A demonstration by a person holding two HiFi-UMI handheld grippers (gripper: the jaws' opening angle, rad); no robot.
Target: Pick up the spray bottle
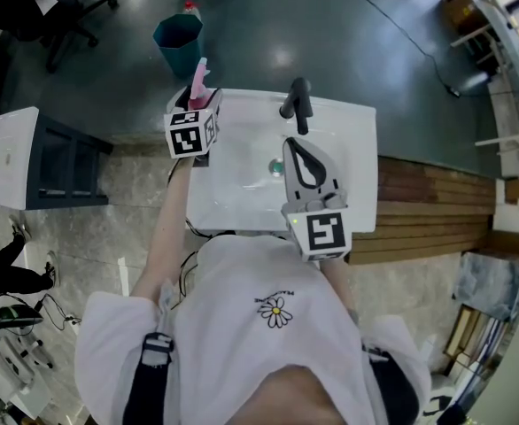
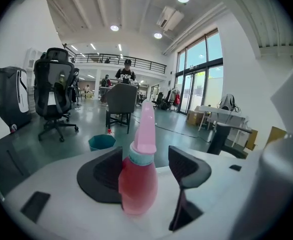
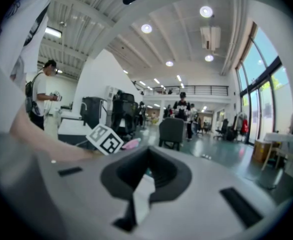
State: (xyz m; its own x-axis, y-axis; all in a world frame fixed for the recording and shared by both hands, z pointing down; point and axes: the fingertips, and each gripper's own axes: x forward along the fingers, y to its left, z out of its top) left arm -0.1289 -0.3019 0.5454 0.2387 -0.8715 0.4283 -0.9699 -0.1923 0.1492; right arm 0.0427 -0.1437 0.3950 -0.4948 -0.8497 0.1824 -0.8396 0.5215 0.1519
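With the left gripper (image 2: 146, 159) spread around the pink bottle (image 2: 138, 184) at the sink's (image 1: 242, 193) far left corner, best to centre it, close below the collar and lift straight up, while the right gripper (image 1: 293, 145), pressed together and empty, hangs over the sink.
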